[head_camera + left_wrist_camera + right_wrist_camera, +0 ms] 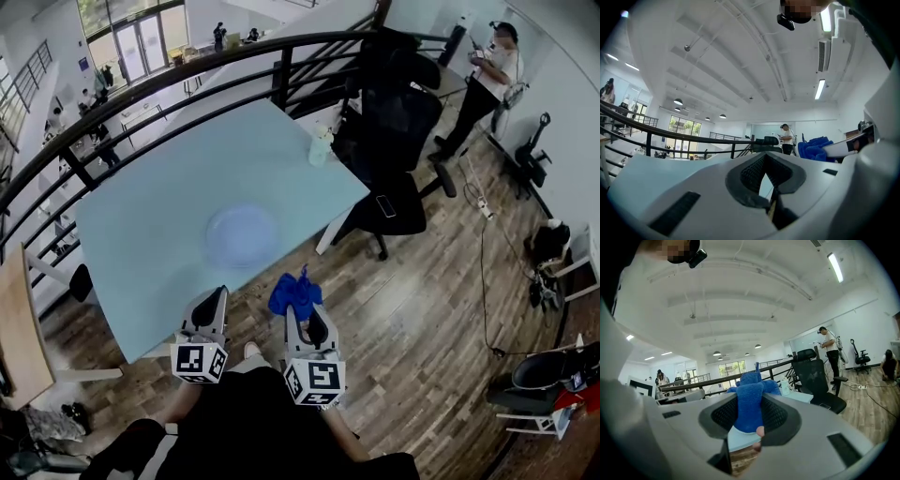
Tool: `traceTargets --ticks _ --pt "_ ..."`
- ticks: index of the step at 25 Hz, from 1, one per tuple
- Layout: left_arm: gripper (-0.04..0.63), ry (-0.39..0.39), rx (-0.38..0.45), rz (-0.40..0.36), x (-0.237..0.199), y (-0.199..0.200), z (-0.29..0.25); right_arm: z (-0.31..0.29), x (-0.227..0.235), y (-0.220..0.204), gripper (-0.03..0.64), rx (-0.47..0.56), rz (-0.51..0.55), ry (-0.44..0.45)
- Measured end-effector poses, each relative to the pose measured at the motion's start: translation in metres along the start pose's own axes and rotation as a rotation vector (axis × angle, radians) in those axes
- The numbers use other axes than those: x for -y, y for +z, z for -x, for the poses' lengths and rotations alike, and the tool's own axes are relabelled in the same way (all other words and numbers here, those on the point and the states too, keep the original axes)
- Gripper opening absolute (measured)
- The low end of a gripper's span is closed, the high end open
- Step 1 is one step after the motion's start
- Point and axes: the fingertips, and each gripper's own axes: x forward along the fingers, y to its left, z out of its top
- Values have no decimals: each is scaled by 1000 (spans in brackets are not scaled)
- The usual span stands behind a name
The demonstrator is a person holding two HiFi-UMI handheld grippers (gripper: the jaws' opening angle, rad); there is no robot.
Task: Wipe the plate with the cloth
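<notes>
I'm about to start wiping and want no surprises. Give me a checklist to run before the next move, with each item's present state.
1. Right tongs clamped on the cloth: ok.
2. Left tongs closed with nothing between them: ok.
3. The plate lies flat on the table with nothing on it: ok.
4. The cloth touches the plate: not ok, it is held apart, off the table's near edge.
5. Way to the plate free: ok, the bottle stands by the far edge.
6. Plate dirty or wet: cannot tell.

Cloth (295, 292) common to all three views
</notes>
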Motion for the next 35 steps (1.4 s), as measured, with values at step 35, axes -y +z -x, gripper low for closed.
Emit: traceTargets --ticks 35 --pt "2 254 -37 -3 -67 -10 -61 -144 -11 -1 118 -113 14 269"
